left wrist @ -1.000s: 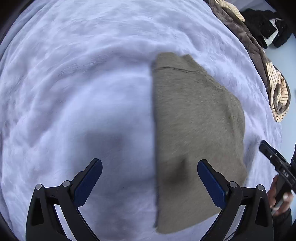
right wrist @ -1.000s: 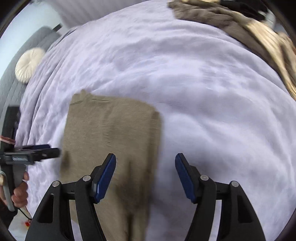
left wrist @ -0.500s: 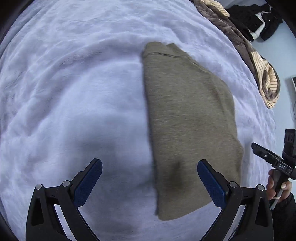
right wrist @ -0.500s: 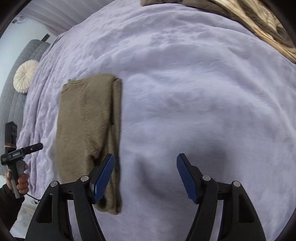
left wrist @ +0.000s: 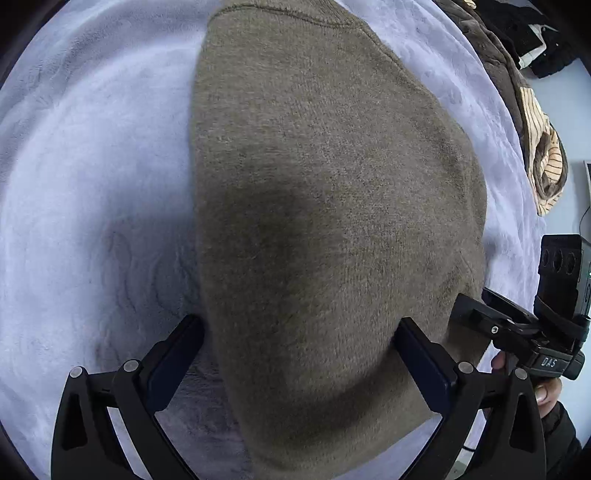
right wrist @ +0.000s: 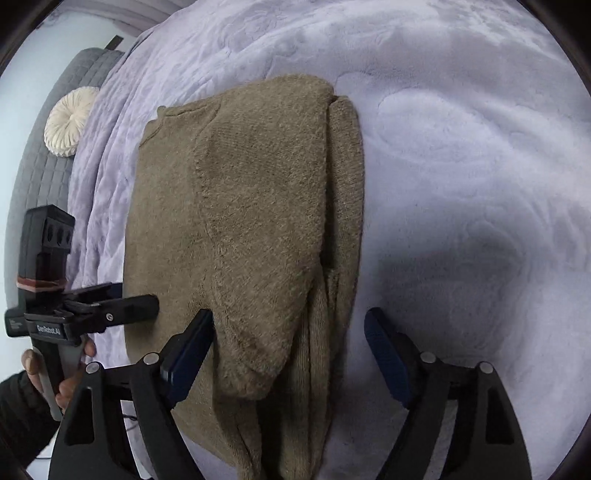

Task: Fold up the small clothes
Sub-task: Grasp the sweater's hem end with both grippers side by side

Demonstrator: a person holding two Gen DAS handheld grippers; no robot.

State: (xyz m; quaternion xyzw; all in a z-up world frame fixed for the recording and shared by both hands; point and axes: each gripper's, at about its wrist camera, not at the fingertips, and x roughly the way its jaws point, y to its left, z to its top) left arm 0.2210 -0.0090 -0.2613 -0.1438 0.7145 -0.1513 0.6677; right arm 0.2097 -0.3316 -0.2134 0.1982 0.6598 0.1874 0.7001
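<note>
An olive-brown knitted sweater [left wrist: 332, 206] lies folded lengthwise on a lavender blanket [left wrist: 81, 192]. In the right wrist view the sweater [right wrist: 251, 206] shows its sleeve laid over the body and layered edges on the right side. My left gripper [left wrist: 299, 350] is open, low over the sweater's near end, its fingers either side of the cloth. My right gripper [right wrist: 288, 343] is open, straddling the sweater's near right edge. Each gripper shows in the other's view, the right one [left wrist: 517, 332] and the left one [right wrist: 92, 306], at opposite sides of the sweater.
A heap of brown and striped clothes [left wrist: 535, 140] lies at the blanket's far right edge, with black items [left wrist: 524, 33] beyond. A round cream cushion [right wrist: 68, 123] rests on a grey quilted headboard [right wrist: 44, 166] at the far left.
Both grippers have come down and in toward the sweater's near end; the sweater now fills both views. Both stay open.
</note>
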